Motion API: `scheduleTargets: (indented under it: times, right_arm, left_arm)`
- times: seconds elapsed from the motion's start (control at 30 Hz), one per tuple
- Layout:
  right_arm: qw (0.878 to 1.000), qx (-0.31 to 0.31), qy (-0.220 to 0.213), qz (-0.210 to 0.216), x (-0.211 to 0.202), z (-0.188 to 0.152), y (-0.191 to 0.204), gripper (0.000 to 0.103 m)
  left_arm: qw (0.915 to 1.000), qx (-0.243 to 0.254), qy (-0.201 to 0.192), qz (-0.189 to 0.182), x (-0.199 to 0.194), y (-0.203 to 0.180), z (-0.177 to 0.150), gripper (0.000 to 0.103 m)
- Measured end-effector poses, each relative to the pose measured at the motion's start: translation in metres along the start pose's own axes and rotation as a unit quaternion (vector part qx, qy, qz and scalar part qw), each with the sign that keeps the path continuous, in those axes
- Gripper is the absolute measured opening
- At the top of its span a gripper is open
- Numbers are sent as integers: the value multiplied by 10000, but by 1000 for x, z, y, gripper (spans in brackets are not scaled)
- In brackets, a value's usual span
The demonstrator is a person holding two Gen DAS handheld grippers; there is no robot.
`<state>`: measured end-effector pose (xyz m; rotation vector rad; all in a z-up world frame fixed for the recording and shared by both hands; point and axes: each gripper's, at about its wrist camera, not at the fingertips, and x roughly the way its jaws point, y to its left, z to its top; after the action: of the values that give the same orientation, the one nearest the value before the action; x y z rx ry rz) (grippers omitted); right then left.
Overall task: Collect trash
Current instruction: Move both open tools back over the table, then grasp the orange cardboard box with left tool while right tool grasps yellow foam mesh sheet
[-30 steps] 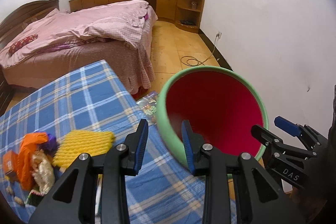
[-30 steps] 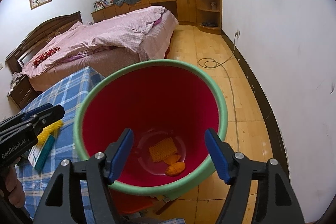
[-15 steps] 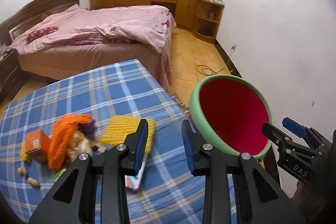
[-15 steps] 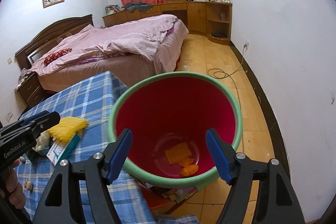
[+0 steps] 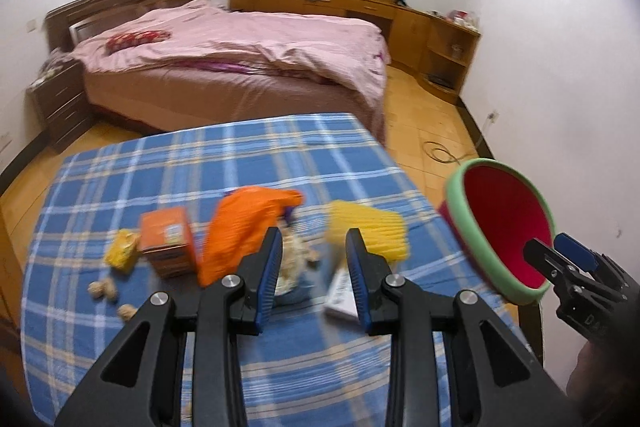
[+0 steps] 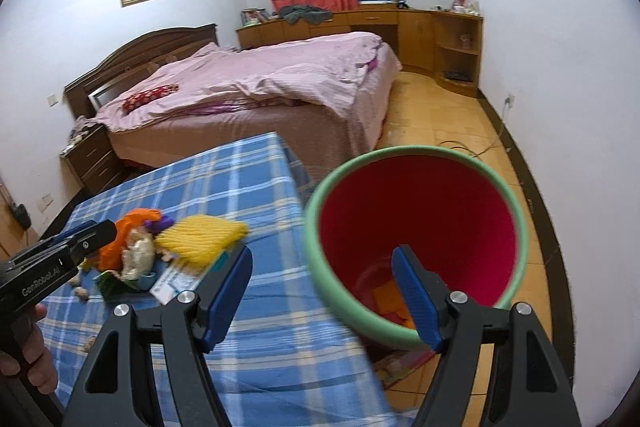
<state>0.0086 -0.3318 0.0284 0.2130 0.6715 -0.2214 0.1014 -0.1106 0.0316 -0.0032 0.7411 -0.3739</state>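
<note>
Both grippers were seen parted and empty: the left gripper (image 5: 313,255) above the trash pile (image 5: 256,227) on the blue plaid tablecloth (image 5: 240,163), the right gripper (image 6: 324,287) astride the red bin's green rim (image 6: 316,267) beside the table.

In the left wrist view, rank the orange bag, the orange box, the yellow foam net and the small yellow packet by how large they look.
1. orange bag, largest.
2. yellow foam net, blurred, so its edge over the box is unsure.
3. orange box.
4. small yellow packet, smallest.
</note>
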Motion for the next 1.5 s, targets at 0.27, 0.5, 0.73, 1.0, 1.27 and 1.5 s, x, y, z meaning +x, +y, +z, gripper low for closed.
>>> scheduleTargets:
  times: [0.27,0.5,0.73,1.0,1.27,1.5]
  right_arm:
    - [9988,-87,270,399,21,-7,32,75]
    - [9966,-218,460,656,45,-3,56,75]
    - [9942,-344,619,811,75,6,78,79]
    - [9916,-559,793,855,104,7,96,81]
    - [9891,-574,1083,818,128,4,96,64]
    - [9883,-612,1052,920,132,2,96,44]
  left_arm:
    - [9985,-403,26,361,-2,49,-10,33]
    - [9955,-706,43,633,-2,86,-15,33]
    - [9933,-804,111,824,11,108,-12,53]
    - [9950,-583,186,793,34,102,-3,53]
    - [9943,-463,376,888,60,98,0,53]
    - [9923,-752,522,836,71,109,-5,53]
